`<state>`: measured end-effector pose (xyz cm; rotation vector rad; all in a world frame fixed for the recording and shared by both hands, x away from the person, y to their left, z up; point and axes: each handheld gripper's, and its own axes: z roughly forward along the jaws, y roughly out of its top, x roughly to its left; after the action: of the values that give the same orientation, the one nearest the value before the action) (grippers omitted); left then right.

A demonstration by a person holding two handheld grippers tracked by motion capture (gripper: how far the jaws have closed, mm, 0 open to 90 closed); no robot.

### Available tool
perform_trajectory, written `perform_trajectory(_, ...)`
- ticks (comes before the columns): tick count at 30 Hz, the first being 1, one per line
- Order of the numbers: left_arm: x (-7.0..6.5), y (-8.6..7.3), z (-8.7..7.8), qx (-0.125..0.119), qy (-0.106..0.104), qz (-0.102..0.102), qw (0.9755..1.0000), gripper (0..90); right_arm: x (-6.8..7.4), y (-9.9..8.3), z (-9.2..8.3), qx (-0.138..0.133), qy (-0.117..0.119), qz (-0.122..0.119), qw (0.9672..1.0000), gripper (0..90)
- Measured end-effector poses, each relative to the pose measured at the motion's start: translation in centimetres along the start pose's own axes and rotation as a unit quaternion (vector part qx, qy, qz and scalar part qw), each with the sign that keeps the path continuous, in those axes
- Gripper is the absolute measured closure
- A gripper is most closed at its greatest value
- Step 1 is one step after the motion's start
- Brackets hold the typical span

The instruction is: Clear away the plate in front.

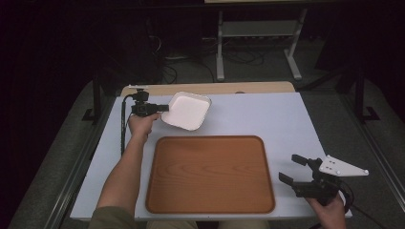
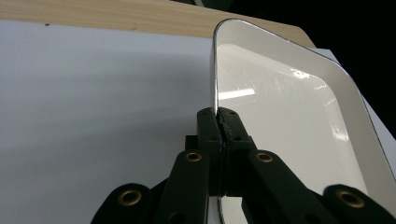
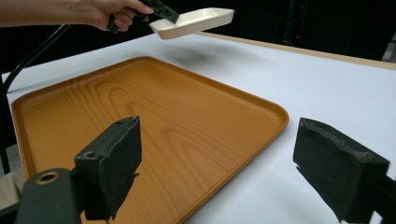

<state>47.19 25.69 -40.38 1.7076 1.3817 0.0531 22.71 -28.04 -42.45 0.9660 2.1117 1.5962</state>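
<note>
Toward the upper left of the high view, the left gripper has its jaws clamped together on the rim of a white, shallow, rounded-square dish. The dish sits just above the top left corner of a wooden tray, over the pale desk, with the person's left hand and bare forearm reaching up from the bottom edge. Seen from the left gripper view, the two black jaws meet at lower centre and pinch the dish's thin edge, and the glossy inside of the dish spreads to the right. Seen from the right gripper view, the dish hangs clear of the desk at top centre, tilted slightly, with its soft shadow on the white surface beneath it; the hand holds the left gripper at the upper left.

At the lower right of the high view, the right gripper rests in the person's right hand, just right of the tray. Its jaws stand wide apart with nothing between them, and in its own view the two black pads frame the near corner of the tray.
</note>
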Motion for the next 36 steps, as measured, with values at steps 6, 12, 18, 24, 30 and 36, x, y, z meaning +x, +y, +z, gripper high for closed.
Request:
perform_trajectory(6,-0.7,-0.5,-0.9,-0.010,-0.012,0.007,0.9999,89.0,-0.2,-0.1,-0.1,-0.002,-0.001,0.007,1.0000,14.6)
perform_trajectory(12,-1.2,-1.3,-1.6,-0.004,-0.014,0.012,0.9998,89.0,0.1,0.0,0.0,-0.002,-0.001,-0.002,1.0000,14.6)
perform_trajectory(18,-1.8,-1.9,-2.5,-0.005,-0.009,0.020,0.9998,89.0,0.3,0.0,0.3,0.007,-0.001,-0.007,1.0000,14.6)
perform_trajectory(24,-3.1,-2.1,-3.4,-0.014,-0.018,0.030,0.9993,89.0,0.4,0.0,0.2,0.008,-0.001,-0.012,0.9999,14.6)
perform_trajectory(30,-4.5,-2.3,-4.1,-0.016,-0.026,0.049,0.9983,89.1,0.6,0.1,0.3,0.009,-0.002,-0.014,0.9999,14.6)
perform_trajectory(36,-5.6,-2.8,-4.6,-0.021,-0.046,0.057,0.9971,89.1,0.6,0.1,0.3,0.008,0.000,-0.016,0.9998,14.6)
